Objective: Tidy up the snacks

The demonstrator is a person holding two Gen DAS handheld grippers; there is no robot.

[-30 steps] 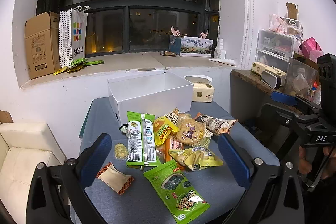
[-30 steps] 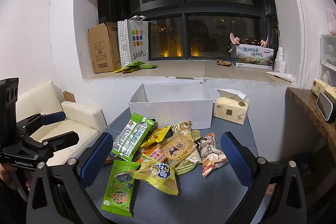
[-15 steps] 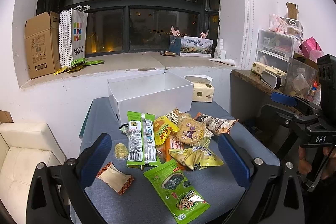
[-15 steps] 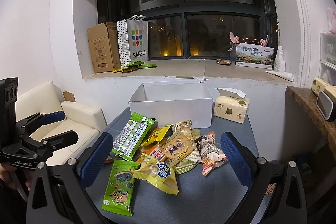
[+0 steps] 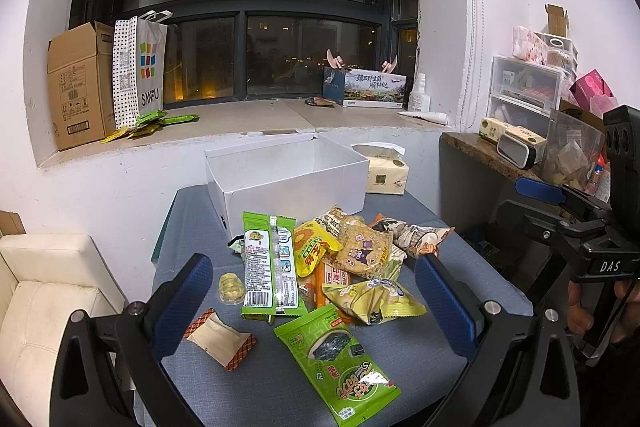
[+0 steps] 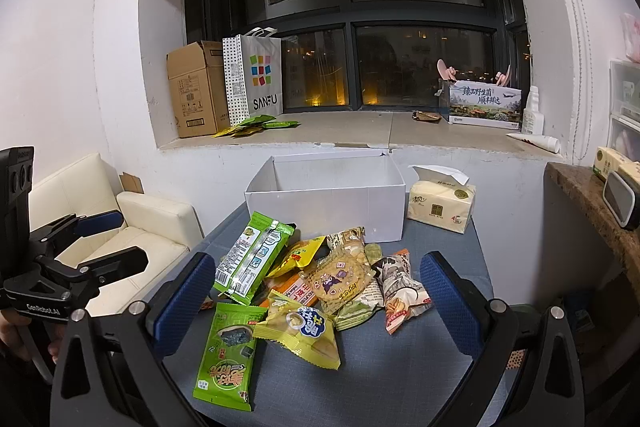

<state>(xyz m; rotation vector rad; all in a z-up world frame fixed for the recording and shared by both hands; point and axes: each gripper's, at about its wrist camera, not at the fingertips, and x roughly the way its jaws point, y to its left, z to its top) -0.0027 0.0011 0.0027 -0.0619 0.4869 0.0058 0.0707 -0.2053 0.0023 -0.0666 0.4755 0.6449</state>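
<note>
**Snack pile on the grey table, white box empty behind it**

Both claws hover over the near edge of a grey table (image 5: 400, 367), each spread wide and gripping nothing. The left gripper (image 5: 316, 297) frames the pile between its two blue-padded fingers (image 5: 182, 301); the right gripper (image 6: 316, 301) does the same from a little further right.

One open white box (image 5: 296, 187) stands at the far side of the table, just behind the snacks, with nothing visible inside it. One pack of tissues (image 6: 440, 205) sits just beside its right end.

The snacks lie in one loose heap, partly overlapping:
- one long green packet (image 5: 270, 267) with a barcode, at the left of the heap
- one green seaweed-snack bag (image 5: 340, 363), nearest the camera
- one yellow pillow bag (image 6: 300, 327) resting against it
- one round biscuit pack (image 5: 366, 253) with a cartoon print, on top of the middle
- one yellow-green pouch (image 5: 314, 247) beside it
- one patterned bag (image 6: 402, 291) at the right
- one orange packet (image 5: 334, 277), mostly buried

Two small pieces lie apart to the left: a clear jelly cup (image 5: 231, 287) and a beige wrapped sweet (image 5: 220, 339)
</note>
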